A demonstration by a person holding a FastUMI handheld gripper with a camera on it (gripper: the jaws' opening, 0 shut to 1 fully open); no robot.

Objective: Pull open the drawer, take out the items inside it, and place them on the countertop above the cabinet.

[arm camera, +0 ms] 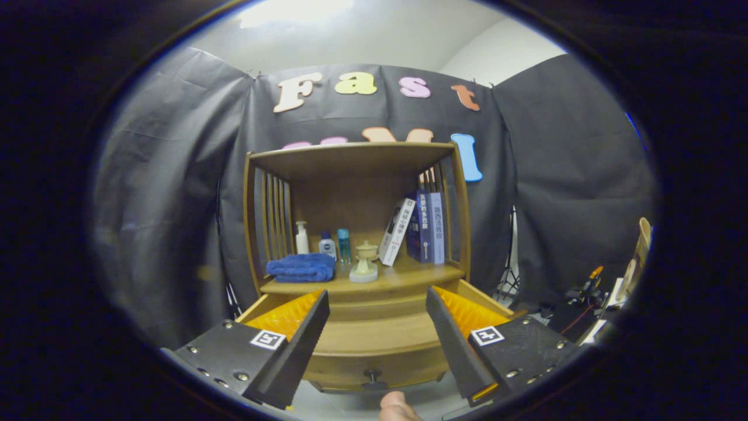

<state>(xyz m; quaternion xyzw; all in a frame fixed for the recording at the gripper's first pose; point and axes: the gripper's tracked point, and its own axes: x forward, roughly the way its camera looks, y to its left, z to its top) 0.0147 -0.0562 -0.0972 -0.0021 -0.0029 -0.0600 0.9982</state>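
The wooden cabinet's drawer (pixel 374 336) is pulled out toward me, its front panel and dark knob (pixel 372 374) nearest. Between my fingers I see only its bare wooden bottom; the fingers hide its two sides. My gripper (pixel 377 298) hangs open above the drawer, with nothing between its fingers (pixel 292 333). On the countertop (pixel 409 276) beyond lie a folded blue towel (pixel 301 268), a white pump bottle (pixel 301 237), a small white bottle (pixel 327 245), a blue-capped bottle (pixel 343 244) and a cream ceramic piece (pixel 365 263).
Several books (pixel 418 225) lean at the right end of the countertop, under the cabinet's top board (pixel 350 155). A person's fingertip (pixel 397 407) shows just below the drawer front. Cables and tools (pixel 584 292) lie on the floor to the right.
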